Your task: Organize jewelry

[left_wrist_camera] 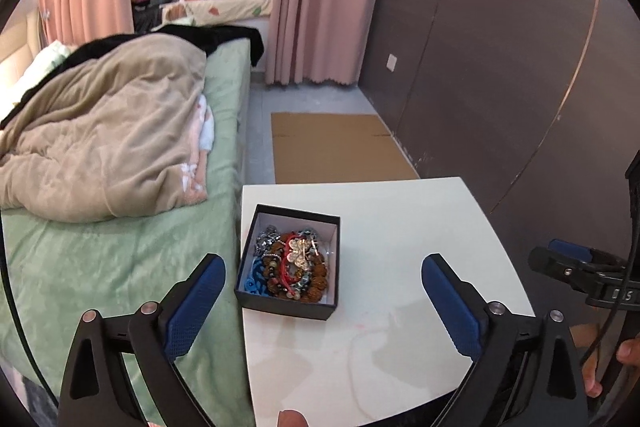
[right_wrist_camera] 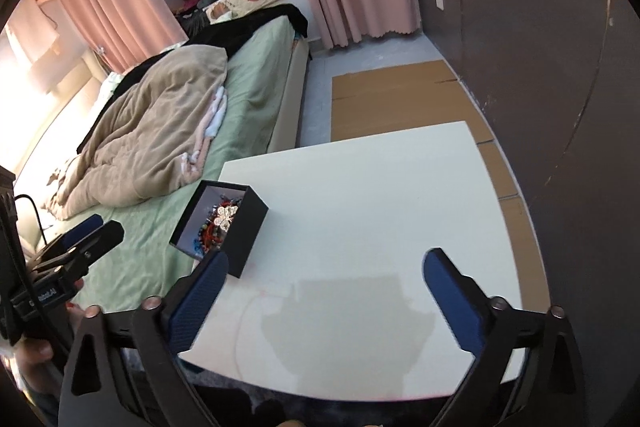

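jewelry box (left_wrist_camera: pixel 289 261) on table (left_wrist_camera: pixel 400 227), between left claw (left_wrist_camera: pixel 323 263) tips, seemingly untouched.

light: soft, glare far left in right view | shadows on table (right_wrist_camera: pixel 360 187) | fisheye edges

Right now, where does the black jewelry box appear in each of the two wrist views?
Left wrist view: the black jewelry box sits at lower centre, near the white table edge beside the bed.
Right wrist view: the box is left of centre, same table corner.
Shared landmark: the green bed.
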Tool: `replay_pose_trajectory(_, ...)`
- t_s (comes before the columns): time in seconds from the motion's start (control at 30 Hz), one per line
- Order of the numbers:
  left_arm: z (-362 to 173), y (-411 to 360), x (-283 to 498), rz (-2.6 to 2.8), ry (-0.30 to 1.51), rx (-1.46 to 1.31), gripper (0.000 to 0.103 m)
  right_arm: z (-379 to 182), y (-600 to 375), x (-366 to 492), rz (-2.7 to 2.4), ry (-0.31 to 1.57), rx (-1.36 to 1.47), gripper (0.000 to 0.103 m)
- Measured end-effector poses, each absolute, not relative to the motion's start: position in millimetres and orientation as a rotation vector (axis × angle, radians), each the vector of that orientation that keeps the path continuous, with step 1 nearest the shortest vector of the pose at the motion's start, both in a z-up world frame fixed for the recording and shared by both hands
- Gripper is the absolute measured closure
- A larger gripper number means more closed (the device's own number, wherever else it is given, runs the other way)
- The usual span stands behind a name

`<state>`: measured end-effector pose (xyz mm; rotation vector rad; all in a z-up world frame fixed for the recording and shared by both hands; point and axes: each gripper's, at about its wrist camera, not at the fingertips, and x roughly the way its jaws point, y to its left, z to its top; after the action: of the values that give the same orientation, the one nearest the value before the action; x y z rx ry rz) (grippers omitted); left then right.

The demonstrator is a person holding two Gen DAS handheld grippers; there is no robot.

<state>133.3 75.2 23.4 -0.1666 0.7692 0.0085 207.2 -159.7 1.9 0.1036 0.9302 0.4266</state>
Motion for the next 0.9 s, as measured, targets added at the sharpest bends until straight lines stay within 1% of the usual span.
replay_pose_trajectory(0.27, 28, 64, 99, -0.002, 0.723, -0.138, 0.004, 11, -180, 178, 0.413, 0.882, 0.083, 0.0)
replay_pose_trajectory(0.5, 28, 58, 68, 0.0, 0.678, -0.078, 0.004, 6, -189, 151, 0.424, 0.854, 0.033, 0.0)
replay_pose_trajectory(0.9, 20, 59, 51, -0.002, 0.656, -0.061, 0.004, 0, -200, 125, 0.422, 0.815, 0.036, 0.0)
